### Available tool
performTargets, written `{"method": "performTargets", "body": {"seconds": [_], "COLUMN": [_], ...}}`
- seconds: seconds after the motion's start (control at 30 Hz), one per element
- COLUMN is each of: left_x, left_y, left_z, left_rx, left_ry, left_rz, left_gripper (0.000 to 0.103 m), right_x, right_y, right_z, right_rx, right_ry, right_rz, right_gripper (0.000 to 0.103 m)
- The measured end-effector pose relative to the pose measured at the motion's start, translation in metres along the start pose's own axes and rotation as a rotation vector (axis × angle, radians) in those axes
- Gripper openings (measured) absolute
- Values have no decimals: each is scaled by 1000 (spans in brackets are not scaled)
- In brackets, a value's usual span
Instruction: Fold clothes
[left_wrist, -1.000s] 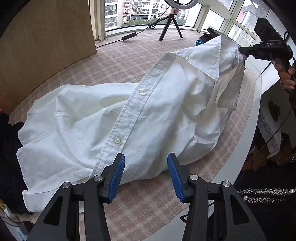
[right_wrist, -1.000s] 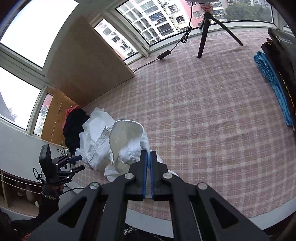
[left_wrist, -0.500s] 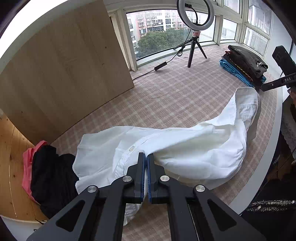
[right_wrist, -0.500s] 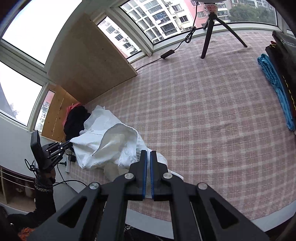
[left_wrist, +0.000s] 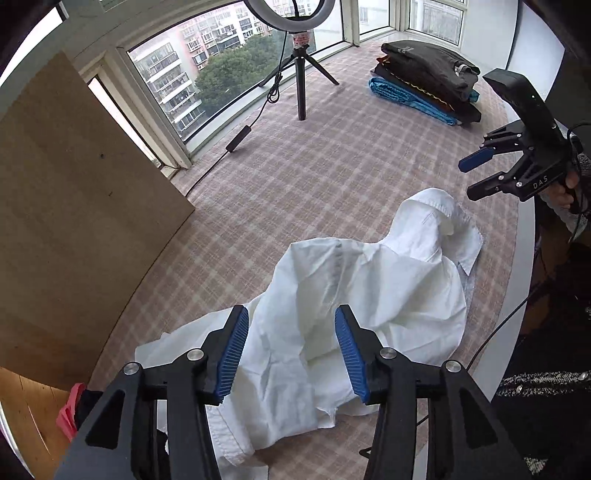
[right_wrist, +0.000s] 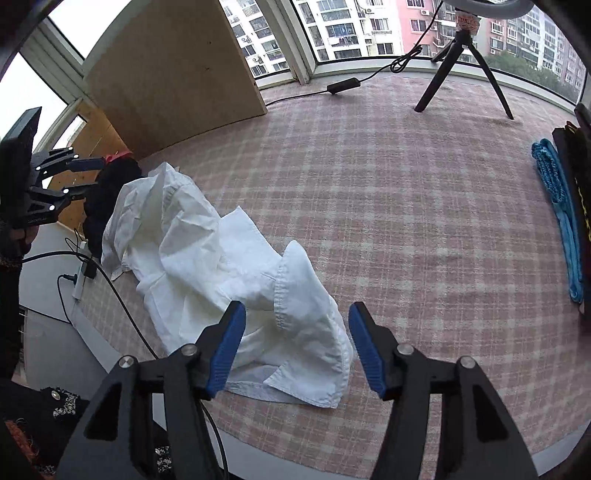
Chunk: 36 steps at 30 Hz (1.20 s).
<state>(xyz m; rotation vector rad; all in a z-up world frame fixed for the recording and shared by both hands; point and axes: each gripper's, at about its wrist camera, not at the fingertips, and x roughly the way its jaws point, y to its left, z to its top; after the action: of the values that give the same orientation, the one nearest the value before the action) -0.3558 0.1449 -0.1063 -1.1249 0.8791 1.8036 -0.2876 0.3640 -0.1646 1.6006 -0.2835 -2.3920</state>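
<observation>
Your left gripper (left_wrist: 290, 349) hung wide open over the near end of the white shirt (left_wrist: 373, 295), its blue pads (left_wrist: 231, 350) spread apart with nothing between them. Your right gripper (right_wrist: 297, 345) was spread just as wide, holding nothing, poised above the shirt's other end, where a hemmed edge (right_wrist: 280, 291) stood up in a fold. Whether either set of fingers brushed the cloth could not be told.

You had one shirt, lying crumpled in a loose heap on the pink plaid table cover (left_wrist: 332, 173), close to the table's rounded front edge (left_wrist: 521, 266); one corner (left_wrist: 471, 251) lay flat near that edge. There was one stack of folded clothes (left_wrist: 424, 79) at the far right, dark items over a blue one, and one pile of dark and pink garments (right_wrist: 110, 188) beside the shirt on the left. One ring-light tripod (left_wrist: 301, 74) stood by the windows, its cable (left_wrist: 236, 138) trailing along the cover, and one wooden board (left_wrist: 74, 221) leaned at the left.

Between the shirt and the tripod the cover lay broad and bare.
</observation>
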Motion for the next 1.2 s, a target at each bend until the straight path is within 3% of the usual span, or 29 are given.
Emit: {"method": "performTargets", "body": {"seconds": [0.2, 0.3, 0.37, 0.47, 0.6, 0.7, 0.73, 0.8, 0.83, 0.9, 1.1, 1.13, 1.2], "left_x": [60, 96, 122, 132, 120, 117, 117, 116, 115, 116, 111, 109, 107], "left_y": [-13, -18, -22, -29, -26, -21, -20, -22, -24, -27, -32, -32, -34], "left_z": [22, 27, 17, 1, -6, -7, -8, -10, -11, -14, -22, -23, -22], "left_rx": [39, 43, 10, -3, -28, -44, -45, -41, -33, -15, -7, -10, -17], "left_ry": [55, 112, 191, 200, 159, 149, 147, 143, 143, 145, 142, 138, 131], "left_rz": [-36, -73, -130, -149, -170, -160, -156, -151, -150, -147, -145, -147, -146], "left_gripper": [53, 51, 1, 3, 3, 3, 3, 3, 3, 3, 3, 4, 4], "right_x": [37, 34, 30, 42, 77, 93, 95, 95, 90, 71, 60, 59, 58], "right_y": [23, 26, 26, 24, 18, 11, 9, 5, 0, -14, -3, 0, 5], "right_z": [14, -8, -24, -45, -53, -60, -62, -64, -64, -62, -43, -40, -33], "right_rx": [-91, -16, 50, 107, 106, 87, 80, 65, 86, 140, 133, 131, 126], "right_ry": [92, 86, 78, 103, 166, 204, 206, 209, 219, 207, 146, 137, 117], "right_rz": [-106, -83, -58, -32, -143, -177, -187, -207, -167, -84, -113, -119, -130], "right_gripper": [62, 62, 61, 61, 61, 61, 56, 24, 2, 1, 2, 5, 38]}}
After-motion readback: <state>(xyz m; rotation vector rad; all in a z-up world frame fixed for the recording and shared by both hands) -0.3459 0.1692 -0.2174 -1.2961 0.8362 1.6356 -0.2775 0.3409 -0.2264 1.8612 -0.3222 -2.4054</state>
